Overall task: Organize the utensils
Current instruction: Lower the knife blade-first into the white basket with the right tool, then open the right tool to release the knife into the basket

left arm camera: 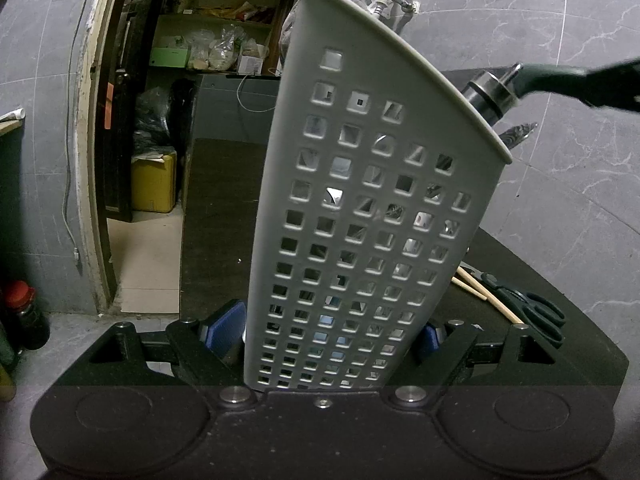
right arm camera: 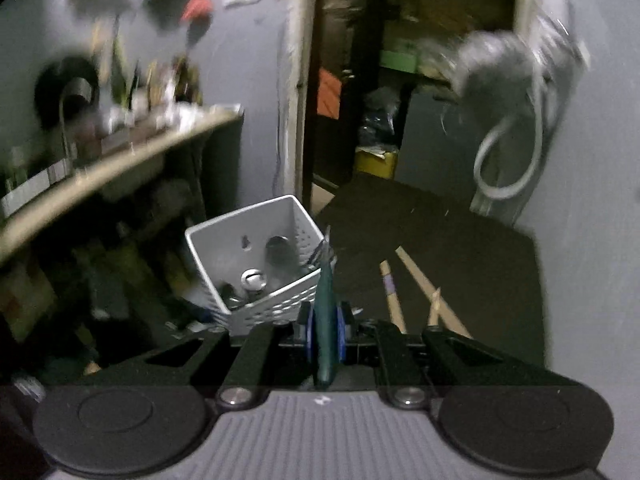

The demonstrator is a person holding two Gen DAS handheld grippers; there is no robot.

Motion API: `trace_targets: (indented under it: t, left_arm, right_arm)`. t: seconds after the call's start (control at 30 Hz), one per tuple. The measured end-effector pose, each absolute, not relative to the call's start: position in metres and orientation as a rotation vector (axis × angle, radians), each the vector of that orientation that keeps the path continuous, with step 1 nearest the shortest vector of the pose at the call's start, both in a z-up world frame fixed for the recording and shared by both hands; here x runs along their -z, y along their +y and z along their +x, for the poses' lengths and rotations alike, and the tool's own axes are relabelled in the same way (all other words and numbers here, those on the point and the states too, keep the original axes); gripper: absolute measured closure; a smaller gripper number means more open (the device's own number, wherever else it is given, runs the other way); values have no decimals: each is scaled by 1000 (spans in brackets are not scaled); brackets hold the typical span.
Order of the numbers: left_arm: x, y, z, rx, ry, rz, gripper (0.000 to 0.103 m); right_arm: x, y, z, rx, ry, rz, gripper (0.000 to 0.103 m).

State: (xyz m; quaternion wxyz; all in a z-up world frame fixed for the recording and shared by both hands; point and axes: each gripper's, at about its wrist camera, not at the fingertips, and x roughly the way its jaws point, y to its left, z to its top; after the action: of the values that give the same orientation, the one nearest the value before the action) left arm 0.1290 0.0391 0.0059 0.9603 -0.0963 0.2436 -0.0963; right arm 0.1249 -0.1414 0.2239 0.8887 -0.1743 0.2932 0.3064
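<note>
While my left claw (left arm camera: 332,336) grips the white perforated plastic utensil basket (left arm camera: 360,208) and my right claw (right arm camera: 325,336) pinches a green-handled utensil (right arm camera: 326,320) at its rim, wooden chopsticks (right arm camera: 424,280) and dark scissors (left arm camera: 532,312) remain on the black tabletop (right arm camera: 460,248).

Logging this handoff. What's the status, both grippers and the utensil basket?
Left gripper clamped on the white perforated basket. Right gripper shut on a green-handled utensil, tip at the basket rim. Chopsticks and scissors loose on the dark mat.
</note>
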Motion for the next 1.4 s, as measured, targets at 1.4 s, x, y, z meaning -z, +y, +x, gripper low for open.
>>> trace_targets:
  t: [1.4]
  left_arm:
    - [-3, 42, 130, 207, 490, -211, 17]
  right_arm:
    - [-251, -36, 118, -868, 528, -700, 89]
